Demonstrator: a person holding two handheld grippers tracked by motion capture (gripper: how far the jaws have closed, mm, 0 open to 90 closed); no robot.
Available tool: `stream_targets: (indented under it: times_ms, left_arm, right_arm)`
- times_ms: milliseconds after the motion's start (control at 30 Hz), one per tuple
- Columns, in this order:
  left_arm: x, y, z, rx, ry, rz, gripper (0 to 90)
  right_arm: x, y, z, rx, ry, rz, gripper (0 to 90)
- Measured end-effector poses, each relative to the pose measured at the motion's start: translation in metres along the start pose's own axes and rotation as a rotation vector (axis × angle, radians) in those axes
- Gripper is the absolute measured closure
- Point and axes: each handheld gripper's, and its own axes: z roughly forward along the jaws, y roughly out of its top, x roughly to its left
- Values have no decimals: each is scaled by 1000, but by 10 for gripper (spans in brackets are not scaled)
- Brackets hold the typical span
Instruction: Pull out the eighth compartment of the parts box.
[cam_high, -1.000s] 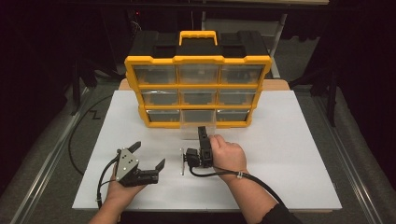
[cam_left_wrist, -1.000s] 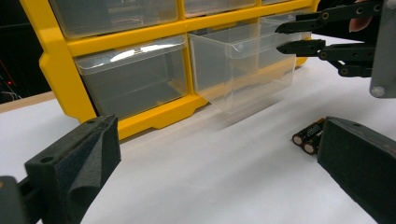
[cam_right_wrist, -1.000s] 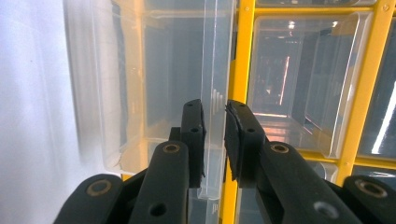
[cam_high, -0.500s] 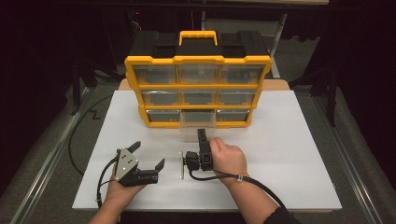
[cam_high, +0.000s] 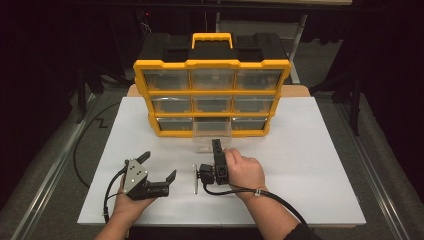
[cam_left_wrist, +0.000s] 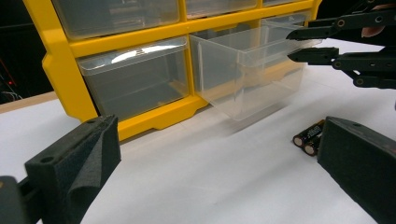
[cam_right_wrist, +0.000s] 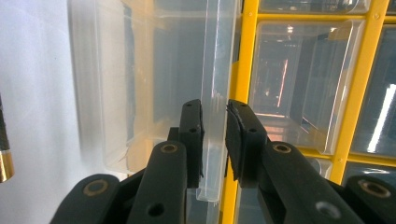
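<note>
High view: white table (cam_high: 320, 165), dark room.

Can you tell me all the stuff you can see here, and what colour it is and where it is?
Drawer box: one, yellow and black, back of the table.
Drawers: nine, clear, three rows in the box.
Pulled-out drawer: one, clear, bottom middle, sticking out.
Batteries: two, black with gold ends, lying on the table near the drawer.
Table: one, white.
Left gripper: black, resting on the table, jaws open.
Right gripper: black, jaws pinching the pulled-out drawer's front edge.
</note>
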Motion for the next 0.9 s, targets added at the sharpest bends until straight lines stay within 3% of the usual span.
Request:
stream_targets:
  times_ms: [567,900]
  left_arm:
    - [0,0,0,2,1,1,4]
    - [0,0,0,2,1,2,4]
  right_arm:
    - [1,3,1,2,-7,9,778]
    - [-1,-5,-6,3,24,30,636]
